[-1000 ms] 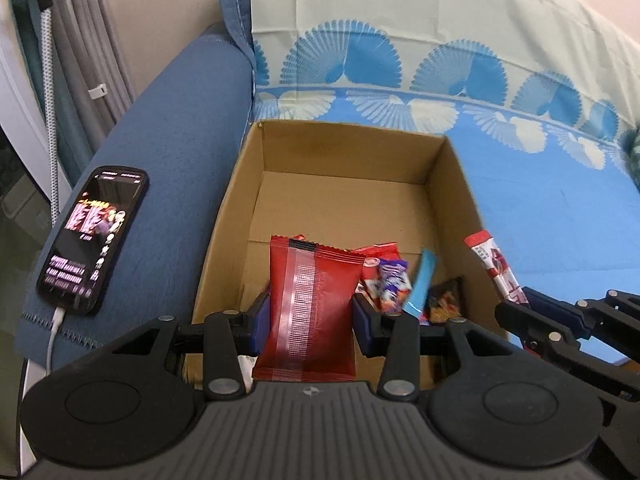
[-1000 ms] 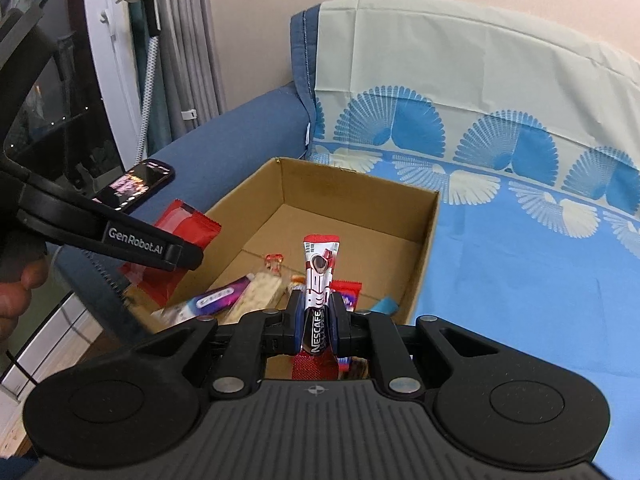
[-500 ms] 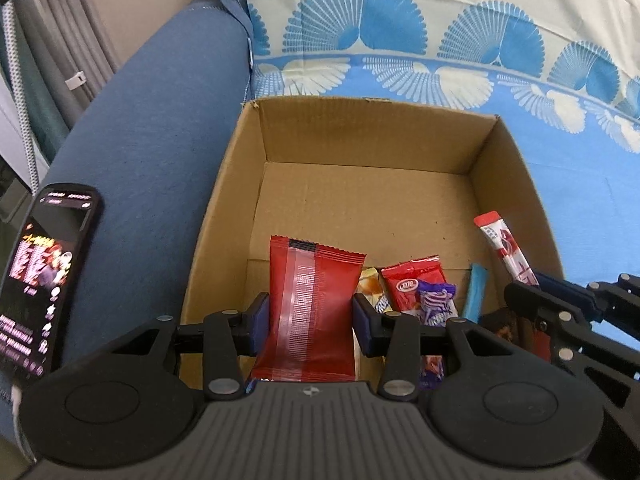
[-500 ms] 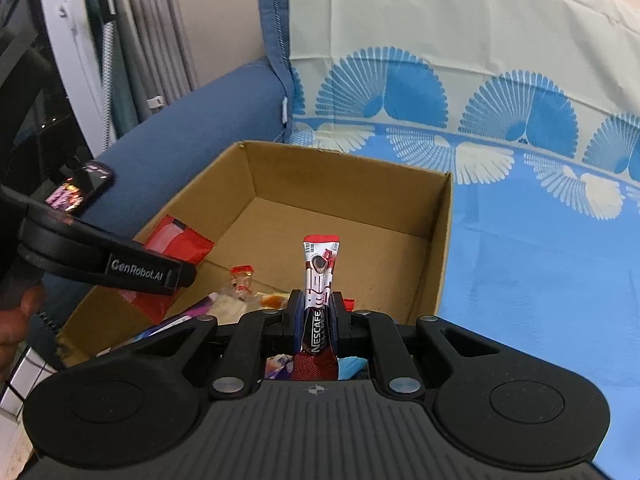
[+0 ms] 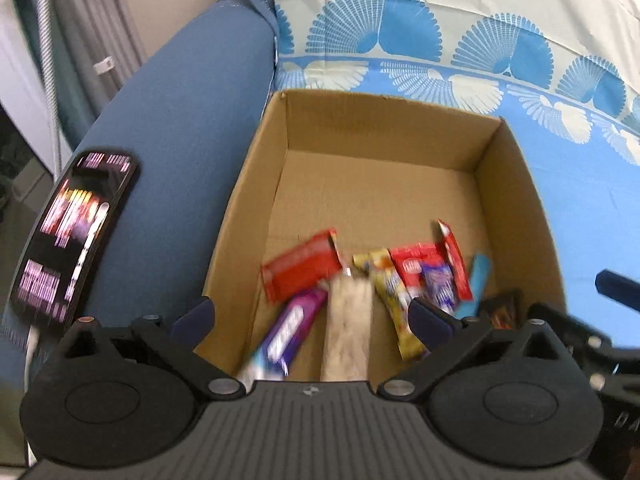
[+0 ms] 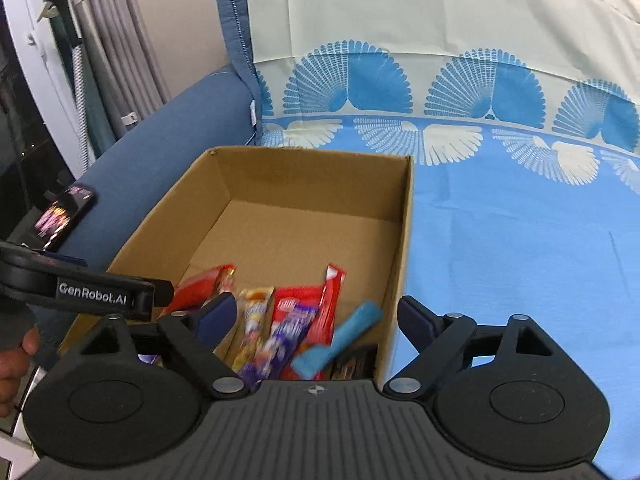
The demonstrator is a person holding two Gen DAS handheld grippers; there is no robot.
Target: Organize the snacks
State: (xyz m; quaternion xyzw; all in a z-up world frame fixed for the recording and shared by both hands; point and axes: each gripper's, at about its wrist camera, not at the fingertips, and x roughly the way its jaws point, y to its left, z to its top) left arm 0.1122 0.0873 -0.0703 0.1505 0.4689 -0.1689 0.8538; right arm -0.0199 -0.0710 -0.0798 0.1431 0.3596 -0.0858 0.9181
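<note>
Now both tools stand wide, their jaws having just been opening, with nothing pinched between the pads. The left gripper (image 5: 310, 316) hovers over the near-left part of the open brown cardboard box (image 5: 394, 118), and the flat red foil snack packet (image 5: 302, 266) it carried lies on the box floor, tilted, near the left wall. The right gripper (image 6: 316, 316) hangs over the near-right part of the same box; the slim red coffee stick sachet (image 6: 330, 292) rests among the other snacks, leaning over a red wrapper. Beside these lie a purple wrapped bar (image 5: 294, 326), a pale cereal-type bar (image 5: 348, 328), a yellow wrapped stick (image 5: 394, 300) and a light blue stick (image 6: 346, 336), all crowded toward the near edge of the box, some overlapping. The far half of the box floor is bare.

These packets look light, thin and crinkly, probably slick on the foil faces. A grip across the narrow width, near the middle or at a crimped end seal, should hold best; squeezing hard could crush brittle contents. A black smartphone (image 5: 74, 236) with a lit screen sits on the blue sofa armrest (image 5: 180, 120), left of the box.
</note>
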